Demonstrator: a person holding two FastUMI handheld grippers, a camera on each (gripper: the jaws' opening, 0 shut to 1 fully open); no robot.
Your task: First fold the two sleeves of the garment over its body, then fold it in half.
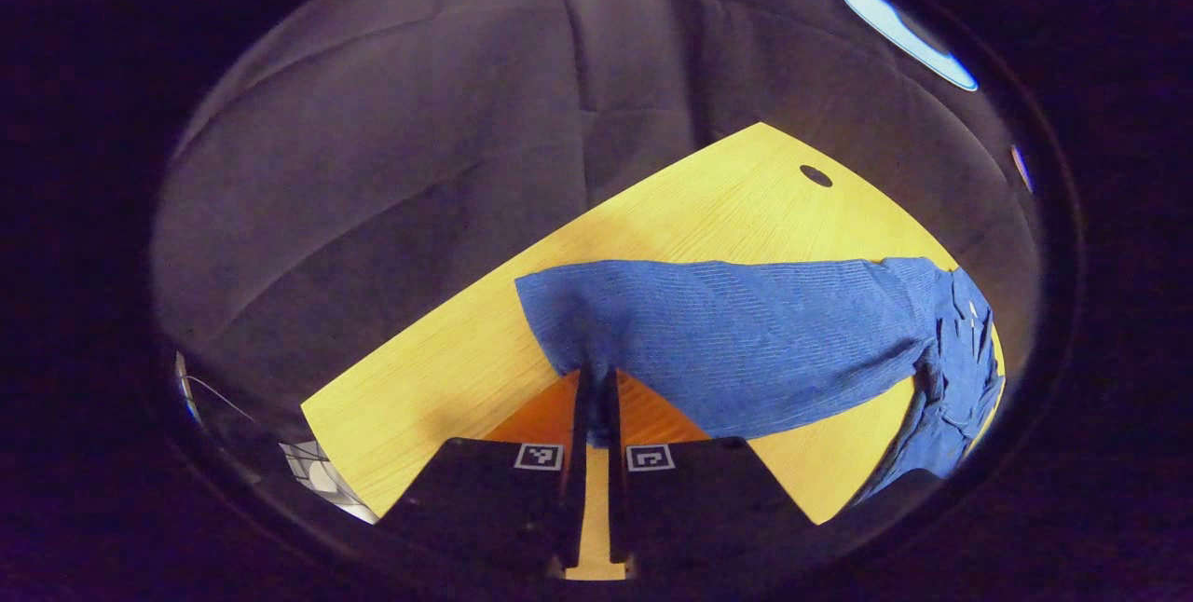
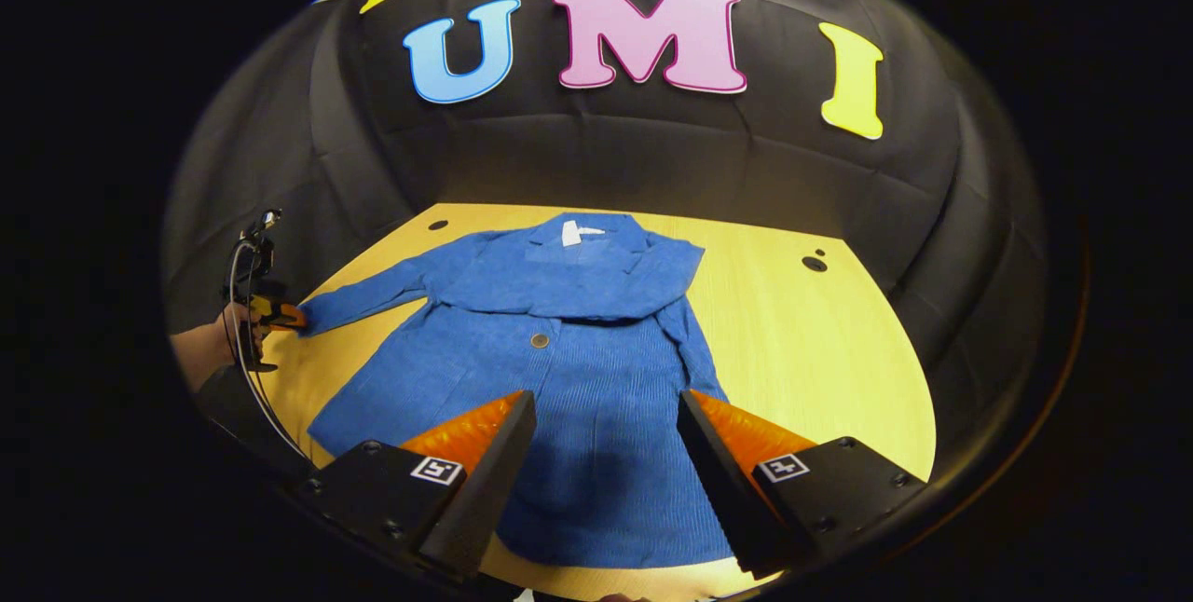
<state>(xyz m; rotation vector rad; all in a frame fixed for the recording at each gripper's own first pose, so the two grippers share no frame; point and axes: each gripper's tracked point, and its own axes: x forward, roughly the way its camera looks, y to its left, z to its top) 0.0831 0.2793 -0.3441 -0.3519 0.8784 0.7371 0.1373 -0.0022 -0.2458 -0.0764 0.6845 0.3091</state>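
Cloth of the booth wall [image 1: 391, 164] hangs grey and creased across the left of the left gripper view, and a wooden table [image 1: 438, 378] runs out from under it toward the right. At the bottom middle the left gripper [image 1: 596, 402] has its two fingers pressed close together on the cuff end of a blue sleeve [image 1: 727, 341], with the fabric caught between the tips. From that pinch the sleeve stretches to the right across the table, ribbed and slightly bunched, until it meets the rumpled body of the jacket [image 1: 960, 369] at the far right edge. A small dark hole [image 1: 815, 175] sits in the tabletop beyond the sleeve.

In the right gripper view, a hand [image 2: 200, 350] at the far left holds the left gripper [image 2: 284, 316] at the tip of the same sleeve [image 2: 368, 299], which lies stretched out to the side over the table [image 2: 820, 341]. Further right, the jacket [image 2: 578, 397] lies flat with its collar toward the wall. Its other sleeve [image 2: 643, 280] is already folded across the chest. A round button [image 2: 540, 340] shows near the middle of the front. At the bottom, the right gripper [image 2: 606, 453] hovers above the lower part of the jacket with its fingers spread wide apart, touching nothing.
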